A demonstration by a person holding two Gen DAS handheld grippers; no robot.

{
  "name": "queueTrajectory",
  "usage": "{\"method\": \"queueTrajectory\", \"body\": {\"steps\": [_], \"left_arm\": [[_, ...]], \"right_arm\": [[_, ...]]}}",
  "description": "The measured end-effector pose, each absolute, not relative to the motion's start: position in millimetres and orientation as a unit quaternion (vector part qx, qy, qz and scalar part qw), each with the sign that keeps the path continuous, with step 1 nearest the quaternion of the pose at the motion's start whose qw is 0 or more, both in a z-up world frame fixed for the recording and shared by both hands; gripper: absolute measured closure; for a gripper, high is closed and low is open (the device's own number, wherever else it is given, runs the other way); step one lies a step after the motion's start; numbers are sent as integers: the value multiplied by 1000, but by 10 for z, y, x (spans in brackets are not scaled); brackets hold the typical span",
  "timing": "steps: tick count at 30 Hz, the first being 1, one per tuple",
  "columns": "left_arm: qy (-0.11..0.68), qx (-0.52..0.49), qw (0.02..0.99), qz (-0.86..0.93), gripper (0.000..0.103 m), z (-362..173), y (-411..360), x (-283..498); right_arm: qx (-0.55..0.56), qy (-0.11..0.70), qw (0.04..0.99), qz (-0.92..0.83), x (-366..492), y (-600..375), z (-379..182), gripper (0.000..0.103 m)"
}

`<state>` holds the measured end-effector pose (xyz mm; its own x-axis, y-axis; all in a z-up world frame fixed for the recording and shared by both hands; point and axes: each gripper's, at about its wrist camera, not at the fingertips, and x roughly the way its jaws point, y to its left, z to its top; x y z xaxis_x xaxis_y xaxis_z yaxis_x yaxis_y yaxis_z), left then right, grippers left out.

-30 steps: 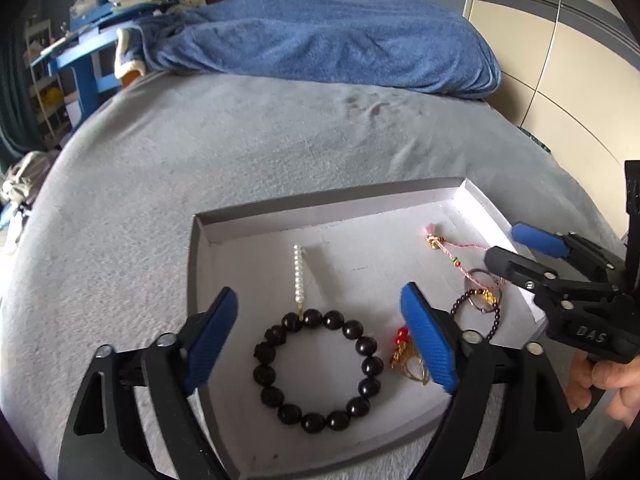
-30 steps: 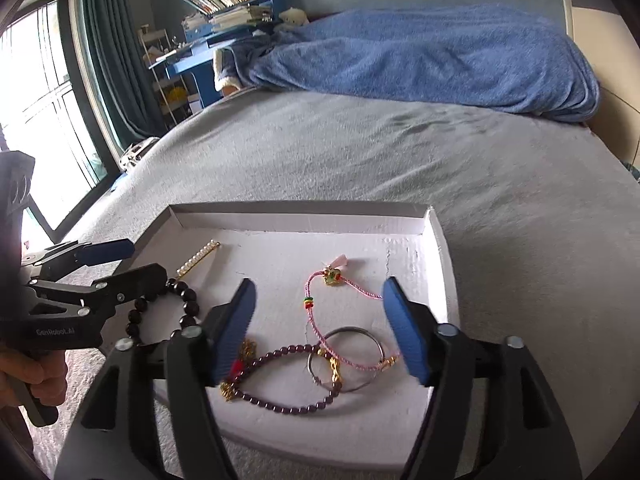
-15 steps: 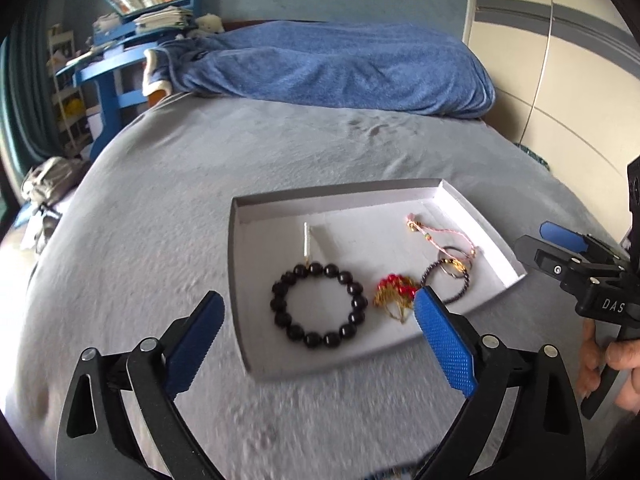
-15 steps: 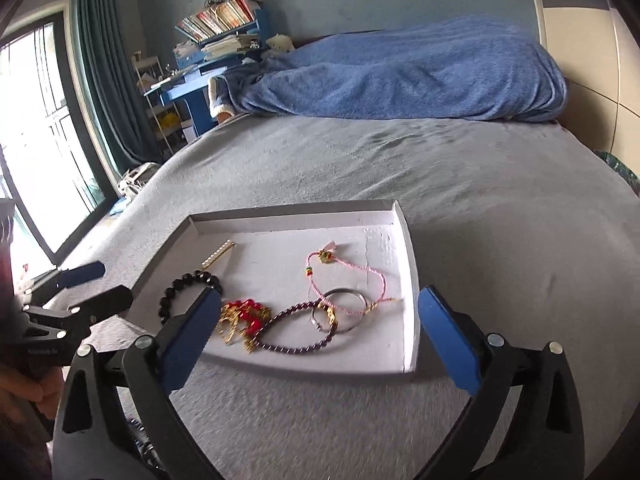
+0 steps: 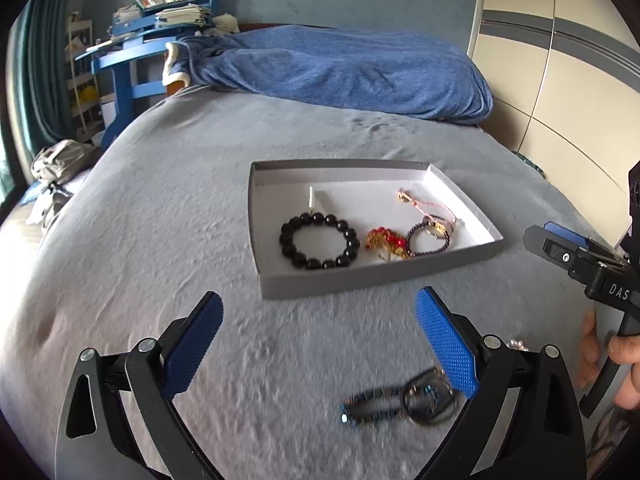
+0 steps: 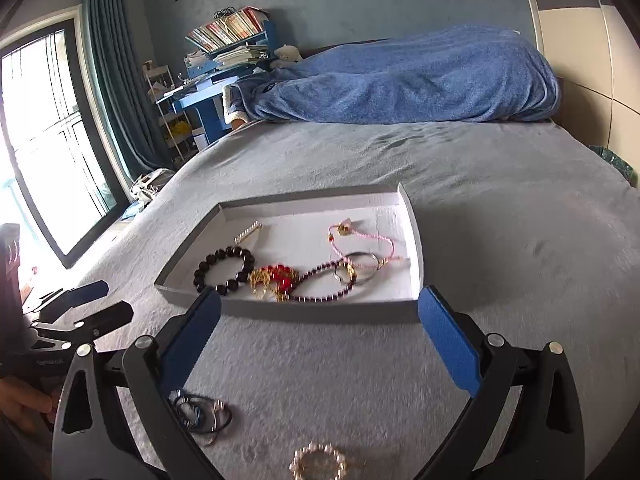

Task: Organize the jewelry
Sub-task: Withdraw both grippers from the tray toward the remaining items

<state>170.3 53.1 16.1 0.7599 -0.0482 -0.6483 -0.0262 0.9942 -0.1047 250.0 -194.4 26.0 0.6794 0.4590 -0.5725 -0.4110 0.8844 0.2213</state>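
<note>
A shallow grey tray (image 5: 360,280) (image 6: 414,236) lies on the grey bed. In it are a black bead bracelet (image 5: 318,242) (image 6: 224,270), a red and gold piece (image 5: 386,242) (image 6: 276,276), a dark purple bead strand (image 5: 428,236) (image 6: 324,298), a pink cord bracelet (image 6: 360,240) and a pearl bar (image 6: 248,232). On the bedcover nearer me lie a dark blue bracelet tangle (image 5: 400,402) (image 6: 202,412) and a gold ring-shaped piece (image 6: 318,462). My left gripper (image 5: 318,340) and right gripper (image 6: 320,340) both stand open and hold nothing, short of the tray.
A blue blanket (image 5: 340,68) is heaped at the far end of the bed. A blue desk with books (image 5: 132,52) stands at the back left, a cream wardrobe (image 5: 560,80) on the right. A window with a curtain (image 6: 52,128) is at left. A hand (image 5: 616,360) holds the other gripper.
Both grippers have drawn back from over the tray toward me and opened wider. The loose pieces on the bedcover have come into view.
</note>
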Motion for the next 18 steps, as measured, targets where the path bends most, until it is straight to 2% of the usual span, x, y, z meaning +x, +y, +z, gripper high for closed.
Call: {"method": "queueTrajectory", "body": {"steps": [18], "left_arm": [[357, -30, 934, -12, 7, -44, 329, 1163]], "right_arm": [[18, 343, 910, 234, 2072, -2120, 7, 6]]}}
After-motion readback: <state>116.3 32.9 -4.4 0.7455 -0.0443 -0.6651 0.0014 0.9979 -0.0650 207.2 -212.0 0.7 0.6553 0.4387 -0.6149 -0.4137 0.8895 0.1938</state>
